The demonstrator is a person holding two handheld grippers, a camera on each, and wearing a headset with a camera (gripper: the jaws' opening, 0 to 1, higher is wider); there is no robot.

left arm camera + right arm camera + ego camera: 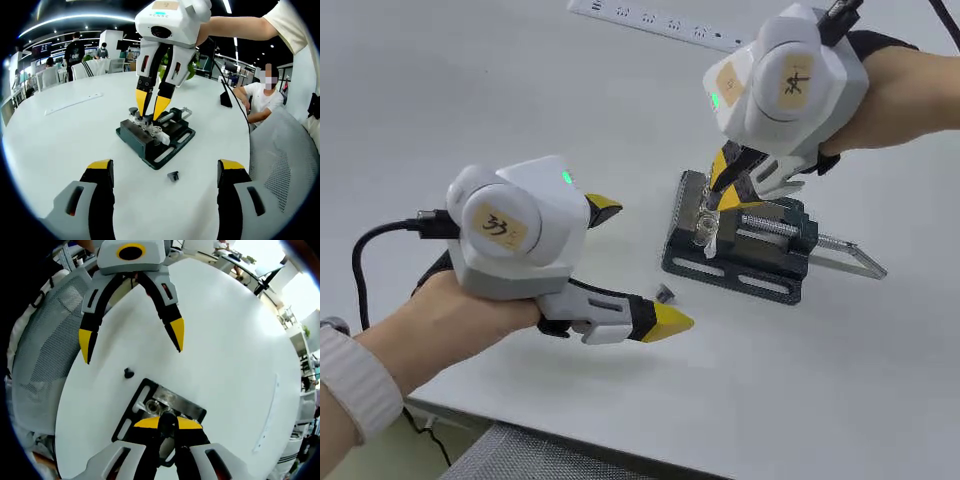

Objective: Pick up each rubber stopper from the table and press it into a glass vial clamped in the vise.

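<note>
Stopper (pixel 173 176) sits on the table (pixel 520 90) just ahead of the left gripper (pixel 165 166), between its widely spread jaws and a touch toward the right one. It's too small to read its axis. Left is clearly the nearer tool, and I judge a short reach forward and down, with nothing in the way. Vise (pixel 172 145) is further ahead, past the stopper. Right gripper (pixel 151 106) hangs over it, tips pinched on a dark piece (pixel 167 419), likely another stopper, right above the glass vial (pixel 705 230). That would block any press from the left. Power strip (pixel 650 20) lies well beyond the vise.
</note>
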